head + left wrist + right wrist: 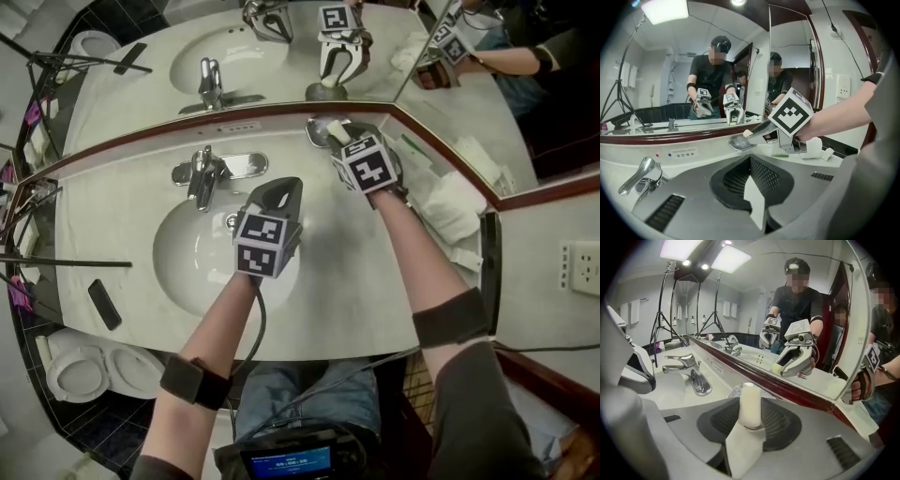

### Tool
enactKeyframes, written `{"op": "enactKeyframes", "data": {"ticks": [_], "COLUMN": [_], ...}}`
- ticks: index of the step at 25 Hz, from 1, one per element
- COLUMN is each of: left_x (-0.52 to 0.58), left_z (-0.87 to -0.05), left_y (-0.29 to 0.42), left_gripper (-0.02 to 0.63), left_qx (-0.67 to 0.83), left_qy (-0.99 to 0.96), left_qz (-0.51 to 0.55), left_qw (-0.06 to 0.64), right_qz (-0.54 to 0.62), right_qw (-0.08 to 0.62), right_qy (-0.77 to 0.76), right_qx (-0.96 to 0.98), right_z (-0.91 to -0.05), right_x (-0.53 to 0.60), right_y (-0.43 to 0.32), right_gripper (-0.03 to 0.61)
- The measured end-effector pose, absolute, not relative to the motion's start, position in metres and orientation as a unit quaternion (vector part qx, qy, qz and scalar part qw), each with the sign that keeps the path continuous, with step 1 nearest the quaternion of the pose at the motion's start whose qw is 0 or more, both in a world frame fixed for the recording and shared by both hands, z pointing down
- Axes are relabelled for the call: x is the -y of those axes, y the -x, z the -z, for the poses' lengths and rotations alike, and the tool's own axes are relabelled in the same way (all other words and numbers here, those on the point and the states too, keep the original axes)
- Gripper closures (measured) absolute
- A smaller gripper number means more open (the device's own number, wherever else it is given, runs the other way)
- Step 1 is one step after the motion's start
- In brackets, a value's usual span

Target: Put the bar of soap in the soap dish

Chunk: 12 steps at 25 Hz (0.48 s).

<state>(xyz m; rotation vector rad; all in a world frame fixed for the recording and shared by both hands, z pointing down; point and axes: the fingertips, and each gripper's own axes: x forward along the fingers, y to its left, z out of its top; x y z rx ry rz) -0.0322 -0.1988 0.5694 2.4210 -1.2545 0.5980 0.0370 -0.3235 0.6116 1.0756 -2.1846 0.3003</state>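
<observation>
Bathroom: washbasin (202, 248), faucet (203, 173), wall mirror (281, 75), toilet (80, 375) (lower left, beside counter).

Grey left claw (284, 184), right claw (337, 133), marker cubes (263, 243), black armbands (194, 380).

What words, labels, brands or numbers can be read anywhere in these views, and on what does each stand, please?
Small wall label: printed, but too blurred to read.
Blue screen at the person's waist: too small to read.
Marker cubes: black-and-white patterns only, no words.

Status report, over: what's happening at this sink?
Left gripper shut, empty. Right gripper shut on pale cream soap bar, over clear soap dish. Nothing blocking.
</observation>
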Motion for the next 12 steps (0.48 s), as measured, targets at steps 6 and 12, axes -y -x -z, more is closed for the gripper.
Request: {"op": "enactKeyframes", "data": {"ticks": [6,12], "left_x": [0.203,0.203], "left_z": [-0.574,-0.581], "left_y": [0.036,0.04], "left_gripper": [0.612,0.612], "left_qx": [0.445,0.446], "left_qy": [-0.851,-0.849], "left_qz": [-0.213,-0.218], "left_qw": [0.179,0.182], "right_qz": [-0.112,-0.099], "right_qw": [0.354,0.356], "right_qy": [-0.404,-0.401], "right_qx": [0.836,0.838], "right_z": [-0.626,-0.632], "right_x": [0.335,0.339], "right_y": [-0.032,-0.027], "right_gripper": [0.42,0.411]}}
